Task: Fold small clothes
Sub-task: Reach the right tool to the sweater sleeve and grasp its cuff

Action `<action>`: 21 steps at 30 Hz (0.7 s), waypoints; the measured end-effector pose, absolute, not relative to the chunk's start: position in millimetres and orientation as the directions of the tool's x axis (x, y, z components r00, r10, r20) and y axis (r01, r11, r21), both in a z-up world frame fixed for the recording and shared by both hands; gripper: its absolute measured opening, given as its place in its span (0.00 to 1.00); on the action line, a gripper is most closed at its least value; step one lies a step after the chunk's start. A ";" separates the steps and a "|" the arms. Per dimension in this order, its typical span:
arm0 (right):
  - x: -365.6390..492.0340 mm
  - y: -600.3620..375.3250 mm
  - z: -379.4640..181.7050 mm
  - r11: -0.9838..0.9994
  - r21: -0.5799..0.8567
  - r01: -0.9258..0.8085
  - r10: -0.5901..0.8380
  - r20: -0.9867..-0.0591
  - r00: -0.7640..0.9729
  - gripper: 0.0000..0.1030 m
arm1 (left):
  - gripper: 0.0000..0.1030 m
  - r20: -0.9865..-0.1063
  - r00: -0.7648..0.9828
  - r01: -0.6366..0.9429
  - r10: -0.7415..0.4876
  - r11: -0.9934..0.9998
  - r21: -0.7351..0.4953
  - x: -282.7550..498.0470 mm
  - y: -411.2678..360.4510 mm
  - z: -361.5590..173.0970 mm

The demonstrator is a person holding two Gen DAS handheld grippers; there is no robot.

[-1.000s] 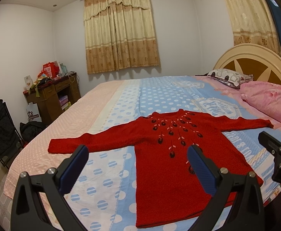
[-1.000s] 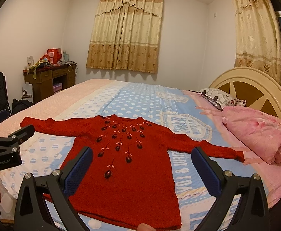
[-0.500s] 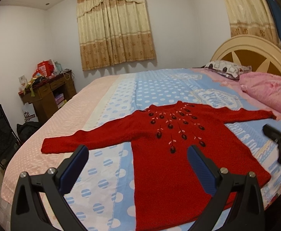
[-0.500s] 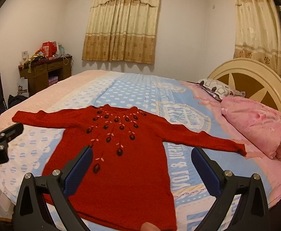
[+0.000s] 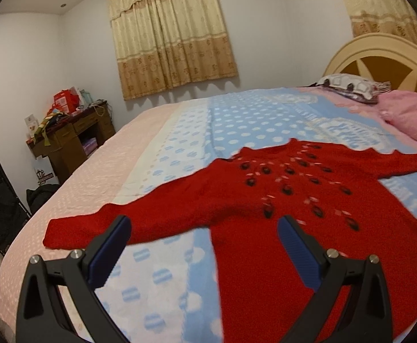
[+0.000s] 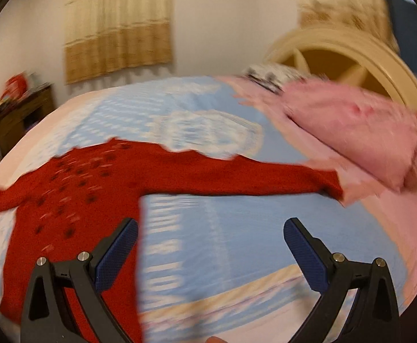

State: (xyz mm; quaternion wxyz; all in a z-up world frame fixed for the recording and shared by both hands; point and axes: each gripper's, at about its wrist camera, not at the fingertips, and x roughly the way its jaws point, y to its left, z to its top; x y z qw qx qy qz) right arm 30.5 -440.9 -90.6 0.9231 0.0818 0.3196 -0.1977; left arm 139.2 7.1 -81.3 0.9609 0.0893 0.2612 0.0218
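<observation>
In the left wrist view, the red sweater [image 5: 288,214] is seen spread flat on the bed [image 5: 180,131], front up, with its sleeves stretched out to either side — the long axis of the sleeves runs across the view. The left gripper [image 5: 204,237] is held above the bed's near edge, its jaws wide apart and nothing held between them. The left sleeve [image 5: 117,223] lies just ahead of the jaws and slightly left; its cuff is the nearest part of the garment to this gripper. The knit looks thick and soft, with dark beads and pale stitches fanned below the neckline.

In the right wrist view, blurred by motion, the right gripper [image 6: 210,245] is likewise shown wide open and empty. The right sleeve [image 6: 237,178] stretches across the view ahead of the jaws, its cuff lying far right against the pink pillow [image 6: 351,131]. The body of the sweater lies to the left, partly behind the left finger. Each sleeve is judged to be nearest its own gripper, so a sleeve fold inward could be started from either side.
</observation>
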 end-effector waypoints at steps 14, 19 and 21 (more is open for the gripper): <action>56.8 -637.1 -143.2 0.544 0.561 0.624 -0.117 -0.686 0.718 0.55 | 1.00 -0.612 0.771 -0.129 0.176 0.984 0.120 186.5 58.7 -129.3; 71.1 -655.9 -148.1 0.513 0.554 0.656 -0.170 -0.683 0.710 0.39 | 1.00 -0.641 0.749 -0.128 0.168 0.986 0.108 188.4 58.9 -143.4; 71.5 -665.2 -150.4 0.500 0.544 0.674 -0.193 -0.688 0.699 0.30 | 1.00 -0.652 0.741 -0.129 0.163 0.987 0.100 189.4 58.3 -148.8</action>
